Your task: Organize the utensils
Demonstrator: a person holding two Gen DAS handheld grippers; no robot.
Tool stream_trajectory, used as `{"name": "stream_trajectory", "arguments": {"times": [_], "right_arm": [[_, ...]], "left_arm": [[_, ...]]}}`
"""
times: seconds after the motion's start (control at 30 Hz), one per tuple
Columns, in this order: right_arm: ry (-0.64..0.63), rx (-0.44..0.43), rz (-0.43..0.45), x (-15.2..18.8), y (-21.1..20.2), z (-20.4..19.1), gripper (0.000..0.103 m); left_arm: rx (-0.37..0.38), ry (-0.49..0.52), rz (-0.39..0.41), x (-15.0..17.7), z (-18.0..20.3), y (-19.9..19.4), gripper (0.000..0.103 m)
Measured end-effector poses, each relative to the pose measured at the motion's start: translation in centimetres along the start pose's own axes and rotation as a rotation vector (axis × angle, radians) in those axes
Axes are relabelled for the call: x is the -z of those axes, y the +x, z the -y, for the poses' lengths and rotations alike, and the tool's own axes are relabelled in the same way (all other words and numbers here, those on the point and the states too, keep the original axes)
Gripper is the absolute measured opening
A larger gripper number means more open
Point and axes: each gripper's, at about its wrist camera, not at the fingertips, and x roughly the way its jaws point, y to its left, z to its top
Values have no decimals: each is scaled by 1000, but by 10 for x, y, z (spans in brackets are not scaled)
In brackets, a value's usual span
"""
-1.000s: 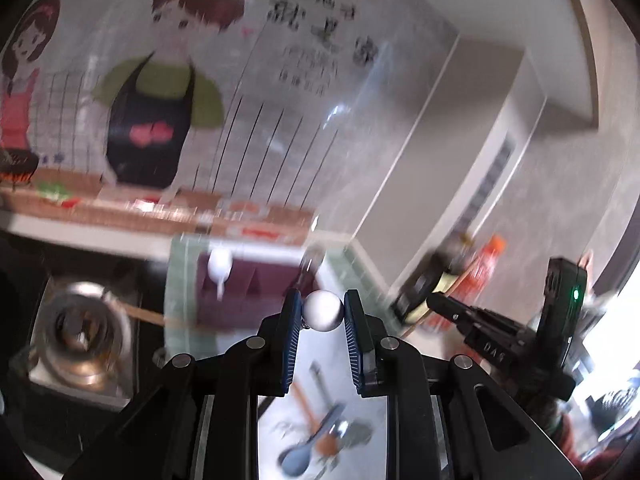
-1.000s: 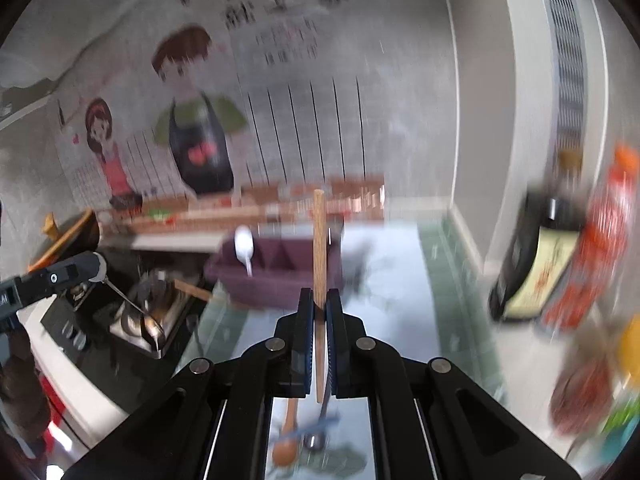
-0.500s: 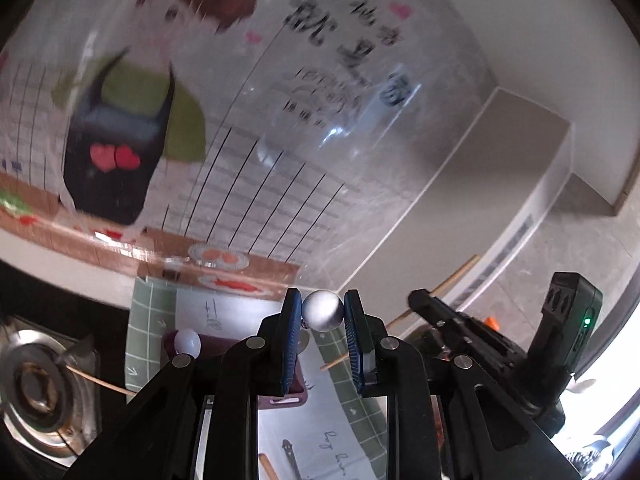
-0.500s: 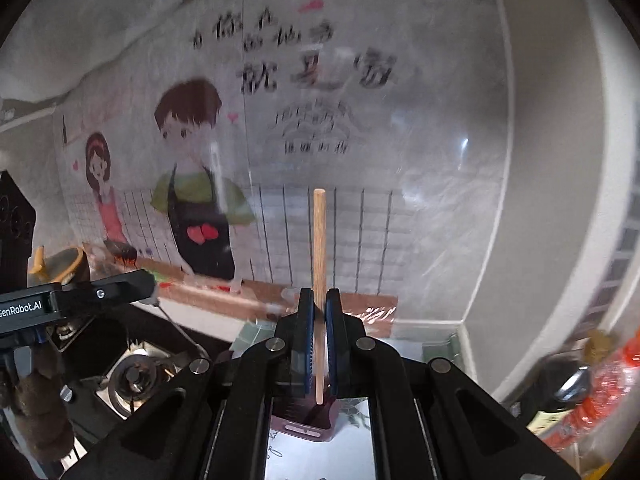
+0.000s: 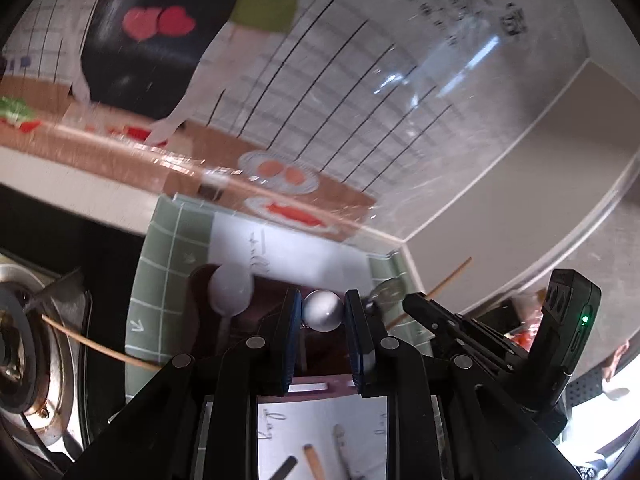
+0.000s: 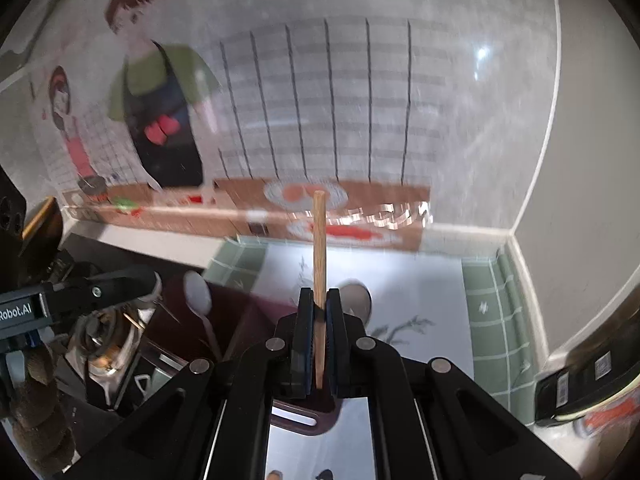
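Here, the left gripper [image 5: 323, 312] pinches a metal spoon [image 5: 322, 310] and the right gripper [image 6: 319, 322] a wooden handle [image 6: 319, 248], both upright above the maroon holder [image 5: 276, 308], apparently for slotting in.

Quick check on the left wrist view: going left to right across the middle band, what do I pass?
Stove burner → thin bamboo stick → white spoon standing in the dark holder → silver ball-ended utensil in the left gripper → wooden stick in the right gripper.

Upright wooden stick [image 6: 319, 264] and silver ball-ended utensil [image 5: 322, 310] above maroon organizer [image 5: 276, 304].
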Motion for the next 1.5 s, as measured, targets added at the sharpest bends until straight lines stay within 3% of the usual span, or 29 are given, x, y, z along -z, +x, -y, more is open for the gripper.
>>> {"name": "stream_trajectory", "arguments": {"times": [0.2,0.43,0.63,0.7,0.9,1.07,1.17,1.23,1.33,1.5], "right_arm": [[17,2,-32,13,12,9,7],[15,26,-16,18,-3,9,17],[10,95,35,36,-47,17,43],[7,128,45,44,-60,20,58],[-35,243,57,87,-92,22,87],[-102,309,37,122,-99,15,102],[-147,336,3,140,-97,9,102],[-168,291,-31,148,-89,1,102],[-164,113,-103,152,-68,-10,102],[-156,-79,-195,151,-39,-34,97]], "left_arm": [[-53,-15,-37,7,-14,15,22],[-78,-43,-2,7,-21,1,39],[-86,-5,47,10,-8,-37,44],[-108,37,52,19,-1,-48,46],[-142,157,-36,74,5,-63,48],[-186,206,-108,134,-6,-72,50],[-197,195,-145,157,-19,-74,51],[-205,132,-164,170,-35,-77,51],[-220,74,-173,181,-50,-79,51],[-258,70,-190,193,-53,-83,51]]}}
